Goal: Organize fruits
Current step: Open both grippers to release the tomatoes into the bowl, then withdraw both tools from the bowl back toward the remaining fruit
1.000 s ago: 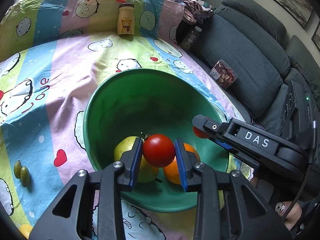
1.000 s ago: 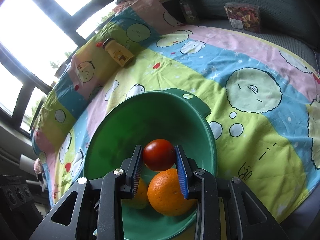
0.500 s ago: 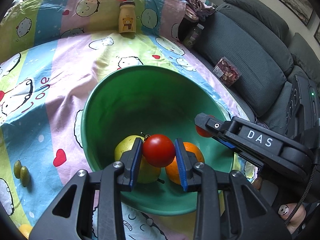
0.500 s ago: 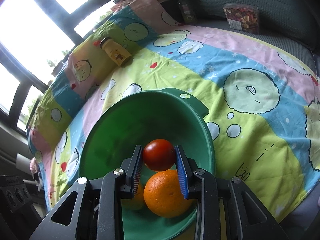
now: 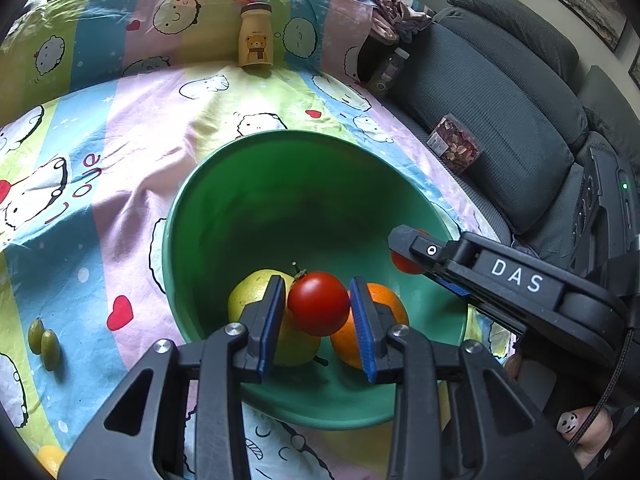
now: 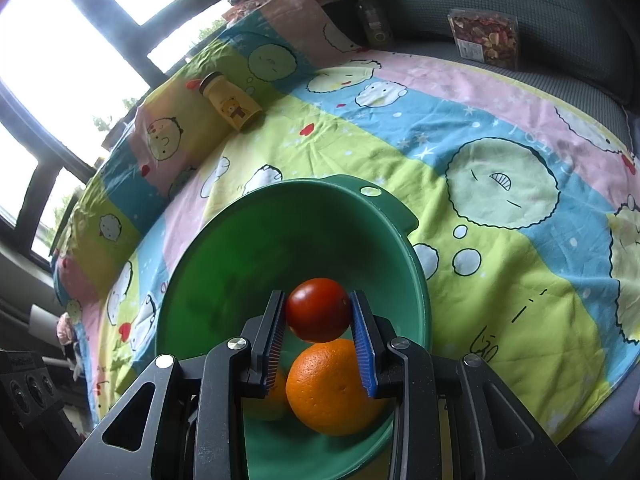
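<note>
**Two tomatoes held over the green bowl**

Left-wrist view, from left to right: at nine o'clock two small green fruits (image 5: 44, 343) lie side by side on the cartoon-print cloth (image 5: 120, 152), well apart from the bowl; a yellow fruit (image 5: 50, 458) peeks in at seven o'clock, mostly cut off by the frame edge; a yellow bear-printed bottle (image 5: 255, 41) stands upright at twelve o'clock; the green bowl (image 5: 280, 200) fills the middle, and in it a yellow-green pear (image 5: 252, 304) lies just beside an orange (image 5: 386, 300); the left gripper (image 5: 319, 312) sits at six o'clock above these two, its jaws easing apart with a red tomato (image 5: 319, 309) between the blue pads, a thin gap showing on the right-hand side; at three o'clock the right gripper (image 5: 408, 258) reaches over the bowl's rim, a second red tomato (image 5: 404, 266) partly hidden behind its finger; a clear box of dried fruit (image 5: 454, 146) rests on the grey sofa (image 5: 500, 100) at two o'clock.

Right-wrist view: the bear bottle (image 6: 232, 106) leans at eleven o'clock; the bowl (image 6: 240, 248) sits at centre; the right gripper (image 6: 319, 312) is clamped on its tomato (image 6: 319, 309), both pads touching the skin, directly above the orange (image 6: 332, 388); the dried-fruit box (image 6: 486, 40) stands at one o'clock.
</note>
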Demonstrator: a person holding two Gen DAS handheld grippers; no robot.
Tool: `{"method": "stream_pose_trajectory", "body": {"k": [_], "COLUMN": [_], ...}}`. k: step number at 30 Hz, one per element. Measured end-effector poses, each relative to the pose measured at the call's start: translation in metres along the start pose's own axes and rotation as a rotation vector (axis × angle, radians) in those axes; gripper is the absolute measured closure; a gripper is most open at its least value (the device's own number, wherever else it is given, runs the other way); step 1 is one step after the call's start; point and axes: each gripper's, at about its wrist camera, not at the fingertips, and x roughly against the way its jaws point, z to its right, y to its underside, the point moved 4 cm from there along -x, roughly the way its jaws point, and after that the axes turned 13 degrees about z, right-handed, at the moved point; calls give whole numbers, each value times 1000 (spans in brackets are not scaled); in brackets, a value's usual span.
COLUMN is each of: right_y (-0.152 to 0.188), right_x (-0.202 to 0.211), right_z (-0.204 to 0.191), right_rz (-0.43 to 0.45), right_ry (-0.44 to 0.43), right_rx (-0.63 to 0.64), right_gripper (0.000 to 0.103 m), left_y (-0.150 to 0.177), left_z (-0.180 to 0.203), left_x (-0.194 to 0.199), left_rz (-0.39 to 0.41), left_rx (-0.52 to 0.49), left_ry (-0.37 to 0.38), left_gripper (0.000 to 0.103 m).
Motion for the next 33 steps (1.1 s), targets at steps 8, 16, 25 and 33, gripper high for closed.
{"method": "stream_pose_trajectory", "body": {"k": [8,16,25,33], "right_y": [1,3,22,54], "right_x": [0,13,27,31], "right_z": [-5,-26,-73,-123], "right_rz": [-11,10,-17,-89], "right_ry": [-40,-82,-191,-286], "right_rx": [-10,40,155,284], "right_gripper": [69,51,44,44], "left_y": [-3,-5,15,53], "left_z": [-3,-20,-77,-136], "left_x": [17,66,134,175], "left_rz": [38,134,199,169], "left_rx": [-8,27,150,262], "left_ry": [-25,-73,-199,-338], "left_gripper": [51,26,15,15]}}
